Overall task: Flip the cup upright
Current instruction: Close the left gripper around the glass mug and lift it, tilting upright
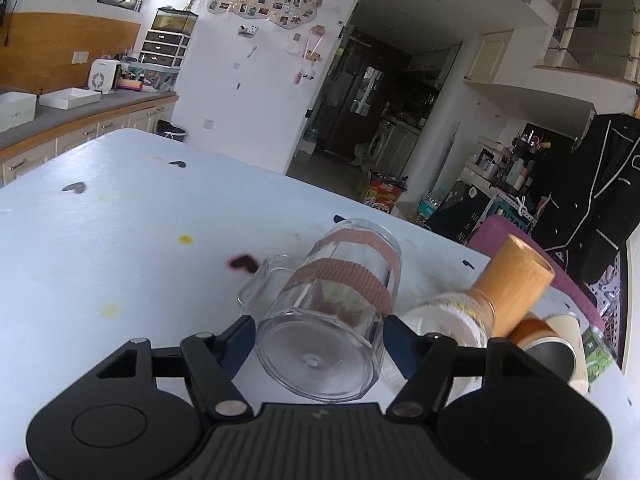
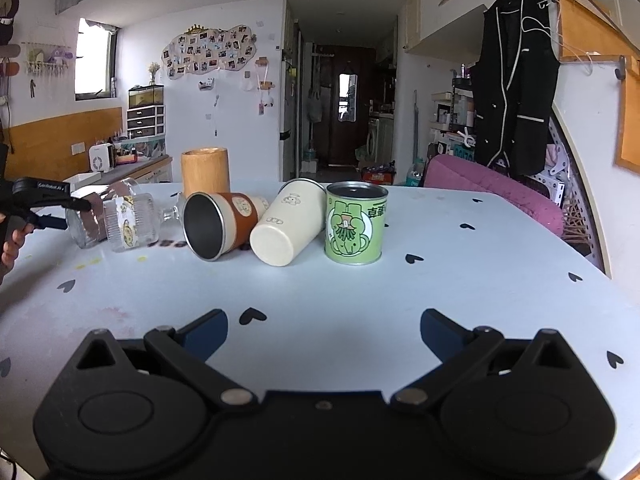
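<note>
Brown-sleeved cup (image 1: pixel 538 330) (mostly hidden) behind the bamboo cup (image 1: pixel 516 284)

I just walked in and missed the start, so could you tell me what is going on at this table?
A person is working with handheld tongs to set tipped cups upright. The left tongs are closed around a clear glass mug with pink bands, which is on its side on the pale blue table. The right tongs are open and hold nothing. A brown-sleeved cup and a cream cup also lie tipped, beside a green can and a bamboo cup standing upright.

Left view hugs the glass mug (image 1: pixel 328 312); right view sits back, sharing it.
</note>
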{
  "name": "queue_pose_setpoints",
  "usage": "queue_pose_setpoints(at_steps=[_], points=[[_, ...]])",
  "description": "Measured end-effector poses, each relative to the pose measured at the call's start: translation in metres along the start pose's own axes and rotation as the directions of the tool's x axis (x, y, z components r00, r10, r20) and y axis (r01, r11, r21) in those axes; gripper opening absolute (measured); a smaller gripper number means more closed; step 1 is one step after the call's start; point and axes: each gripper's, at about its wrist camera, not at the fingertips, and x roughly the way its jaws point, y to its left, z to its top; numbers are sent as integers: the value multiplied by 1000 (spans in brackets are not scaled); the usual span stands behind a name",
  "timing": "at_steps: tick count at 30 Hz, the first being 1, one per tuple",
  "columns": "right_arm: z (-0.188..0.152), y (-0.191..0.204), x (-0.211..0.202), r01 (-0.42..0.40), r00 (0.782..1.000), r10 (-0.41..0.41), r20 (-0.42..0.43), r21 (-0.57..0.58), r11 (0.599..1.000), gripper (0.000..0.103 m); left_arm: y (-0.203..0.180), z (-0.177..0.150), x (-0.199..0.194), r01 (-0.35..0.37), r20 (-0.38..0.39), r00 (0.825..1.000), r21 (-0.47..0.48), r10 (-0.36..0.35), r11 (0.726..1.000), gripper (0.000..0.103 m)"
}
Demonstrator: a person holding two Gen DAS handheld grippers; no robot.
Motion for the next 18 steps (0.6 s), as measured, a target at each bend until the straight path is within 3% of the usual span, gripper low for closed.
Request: queue_pose_setpoints(at_steps=[9, 18], points=[[-2, 2, -8, -32, 999, 32, 17, 3, 999, 103, -7, -17, -44, -78, -25, 997, 54, 79, 996, 70], [-3, 1, -14, -56, 998, 55, 25, 17, 998, 103, -18, -45, -93, -176, -54, 982, 74, 180, 982, 69]])
